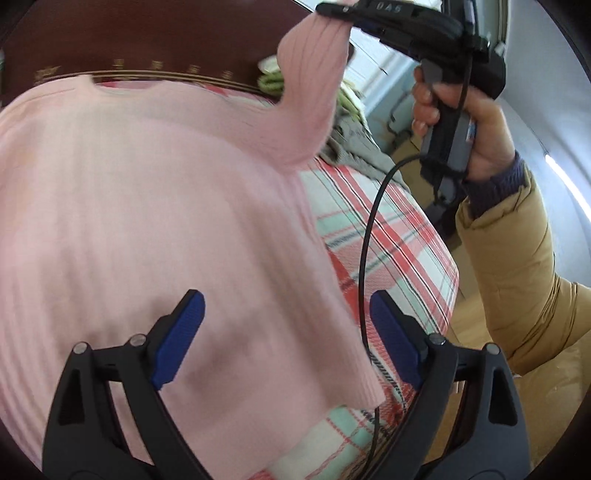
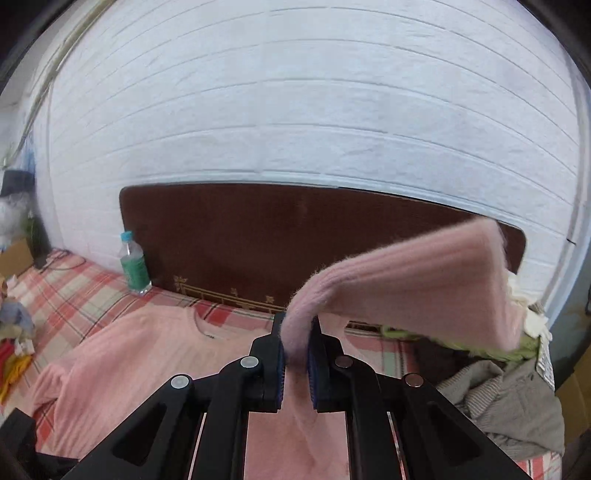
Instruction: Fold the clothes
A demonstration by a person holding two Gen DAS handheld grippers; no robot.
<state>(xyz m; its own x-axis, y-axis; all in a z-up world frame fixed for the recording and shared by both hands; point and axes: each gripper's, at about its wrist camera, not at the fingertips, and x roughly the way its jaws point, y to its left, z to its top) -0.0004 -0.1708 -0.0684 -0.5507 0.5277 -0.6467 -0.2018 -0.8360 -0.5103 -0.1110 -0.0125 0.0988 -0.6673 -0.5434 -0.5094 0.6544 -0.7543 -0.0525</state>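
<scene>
A pink ribbed sweater (image 1: pixel 147 229) lies spread on the plaid bed sheet (image 1: pixel 391 236), neckline toward the headboard. Its right sleeve (image 1: pixel 314 88) is lifted off the bed, and my right gripper (image 1: pixel 334 9) is shut on the cuff, held by a hand (image 1: pixel 461 122). In the right wrist view the sleeve (image 2: pixel 424 284) arcs up and right from the shut right gripper (image 2: pixel 297 332), with the sweater body (image 2: pixel 147 354) below. My left gripper (image 1: pixel 286 314) hangs open over the sweater's lower right hem, blue pads (image 1: pixel 181 336) wide apart, holding nothing.
A dark wooden headboard (image 2: pixel 314 240) stands against a white brick wall. A plastic bottle (image 2: pixel 135 264) stands at the bed's head on the left. Grey and green clothes (image 2: pixel 498 398) are piled to the right; more coloured clothes (image 2: pixel 14 343) lie at the left. A black cable (image 1: pixel 364 258) loops down.
</scene>
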